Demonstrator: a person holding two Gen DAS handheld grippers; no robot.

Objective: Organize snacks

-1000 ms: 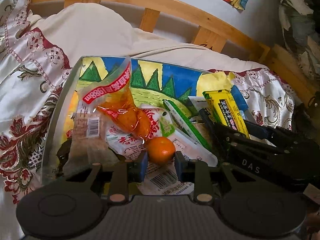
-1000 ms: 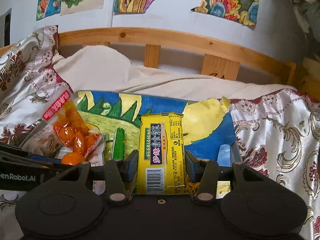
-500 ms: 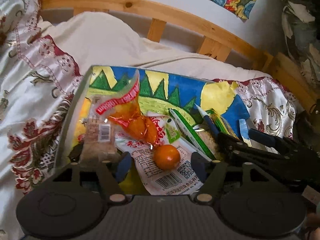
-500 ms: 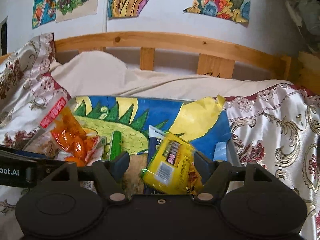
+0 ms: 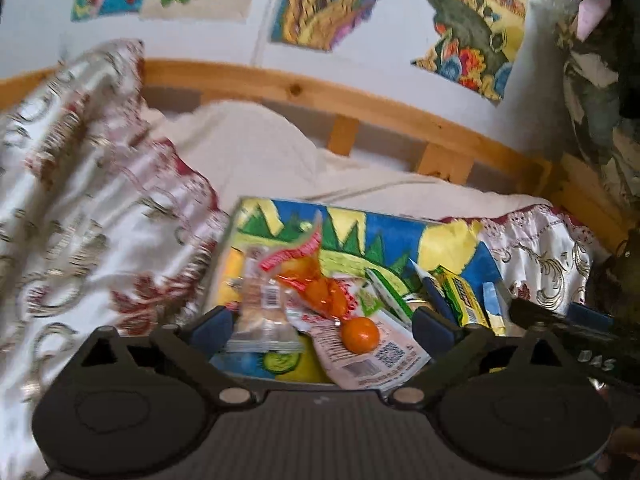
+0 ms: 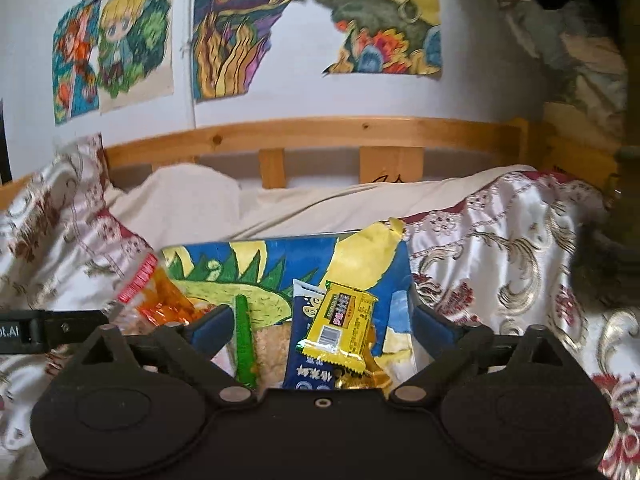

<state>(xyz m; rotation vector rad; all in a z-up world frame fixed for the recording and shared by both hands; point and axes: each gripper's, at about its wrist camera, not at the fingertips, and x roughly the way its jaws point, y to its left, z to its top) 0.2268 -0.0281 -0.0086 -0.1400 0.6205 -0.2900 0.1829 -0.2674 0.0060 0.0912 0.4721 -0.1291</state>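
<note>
Tangerine (image 5: 359,334): left wrist view, lies on packets in painted tray (image 5: 400,226), just ahead of left gripper (image 5: 322,326), jaws wide, empty.

Yellow packet (image 6: 340,326): right wrist view, long axis pointing away, atop blue packet (image 6: 306,372), between wide, empty right gripper (image 6: 322,326) fingers; right nearer.

Glossy plastic wrapper (image 6: 340,322), satin bedspread (image 6: 500,264), wooden headboard (image 6: 320,132).
</note>
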